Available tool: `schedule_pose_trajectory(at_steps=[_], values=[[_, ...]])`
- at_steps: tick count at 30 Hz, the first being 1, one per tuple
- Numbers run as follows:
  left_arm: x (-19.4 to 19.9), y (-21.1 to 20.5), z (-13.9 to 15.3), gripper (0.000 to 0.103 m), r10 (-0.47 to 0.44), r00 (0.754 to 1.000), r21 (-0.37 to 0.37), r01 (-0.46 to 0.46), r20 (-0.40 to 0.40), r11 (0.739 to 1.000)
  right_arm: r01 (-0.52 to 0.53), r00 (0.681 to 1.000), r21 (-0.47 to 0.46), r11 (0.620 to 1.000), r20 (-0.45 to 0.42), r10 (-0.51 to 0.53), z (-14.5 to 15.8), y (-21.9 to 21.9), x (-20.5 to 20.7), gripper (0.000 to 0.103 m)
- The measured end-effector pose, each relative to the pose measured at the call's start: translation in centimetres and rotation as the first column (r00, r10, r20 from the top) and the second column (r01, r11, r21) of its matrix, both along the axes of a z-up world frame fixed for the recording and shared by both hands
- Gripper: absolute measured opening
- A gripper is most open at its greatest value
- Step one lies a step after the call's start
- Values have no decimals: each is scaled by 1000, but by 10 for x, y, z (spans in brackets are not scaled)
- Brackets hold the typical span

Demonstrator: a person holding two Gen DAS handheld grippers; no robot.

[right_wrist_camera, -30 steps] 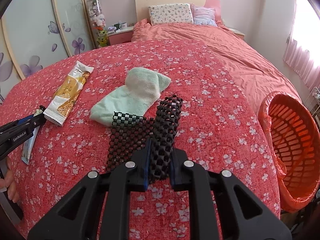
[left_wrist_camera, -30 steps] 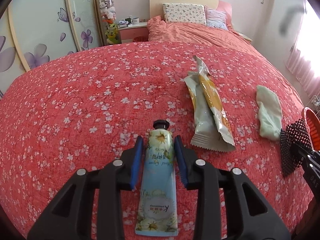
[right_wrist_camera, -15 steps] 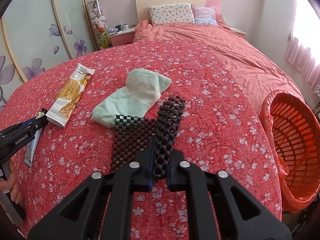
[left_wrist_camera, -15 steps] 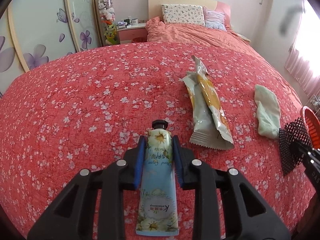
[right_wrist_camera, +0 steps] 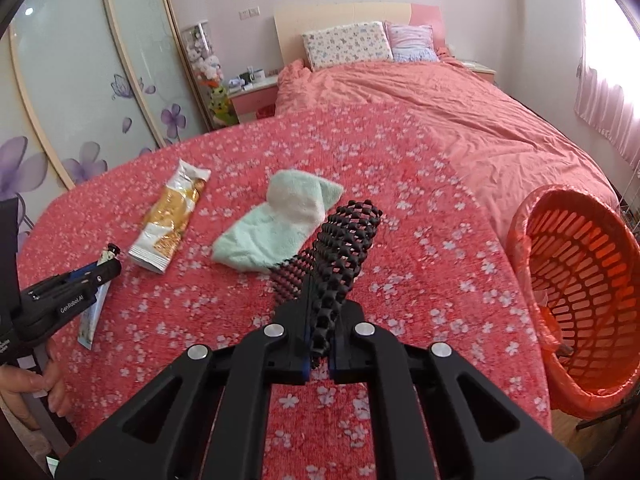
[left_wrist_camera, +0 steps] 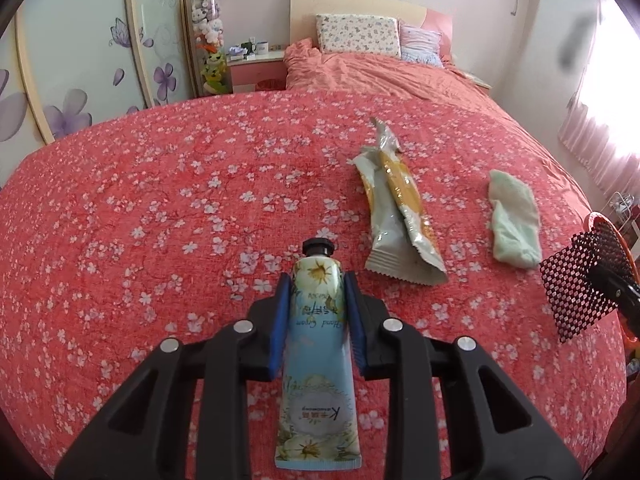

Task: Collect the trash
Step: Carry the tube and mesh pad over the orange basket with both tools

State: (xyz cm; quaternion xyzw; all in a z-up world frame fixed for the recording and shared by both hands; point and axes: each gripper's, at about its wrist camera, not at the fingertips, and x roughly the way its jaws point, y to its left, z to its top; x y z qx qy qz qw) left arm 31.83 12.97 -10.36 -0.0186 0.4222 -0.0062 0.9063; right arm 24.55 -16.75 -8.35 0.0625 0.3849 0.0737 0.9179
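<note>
- Left gripper (left_wrist_camera: 316,280) clamped on hand cream tube (left_wrist_camera: 318,344); blue pads press both sides of the tube, black cap pointing forward, crimped end toward camera.
- Tube sits over the red floral bedspread (left_wrist_camera: 160,208); cannot tell if it touches the cover.
- Right gripper (right_wrist_camera: 320,332) closed tight on black mesh mat (right_wrist_camera: 344,248); the mat sticks forward past the fingertips, raised off the bedspread.
- Yellow-and-white snack wrapper (left_wrist_camera: 396,212) lies flat on the bedspread, ahead and to the right of the tube.
- Pale green towel (right_wrist_camera: 280,220) lies crumpled between the wrapper and the mesh mat.
- Orange basket (right_wrist_camera: 580,292) with red liner sits off the bedspread's right edge, near the right gripper.
</note>
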Motion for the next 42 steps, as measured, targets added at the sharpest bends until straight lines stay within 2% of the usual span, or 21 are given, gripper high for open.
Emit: schedule_pose_trajectory(at_steps=[11,19,25,34,42], values=[[-17,-19,38,27,-42,998,-1,43,54,999,20,998,17,1000,59,-21,25,-11,-18,6],[-31,-57,76,27,-116,987,-11,118,115,993,53,991,42,998,122,-58,50,-37,-39,5],[-43,-102,96,27,-193,969,-39,201,152,979,106,978,59,993,175,-115,67,-66,-55,6],[-57,-187,112,27,-348,917,-73,368,197,927,230,947,60,971,217,-237,74,-122,-73,5],[-57,-271,108,27,-468,860,-99,494,203,864,330,921,86,940,187,-341,60,-177,-75,5]])
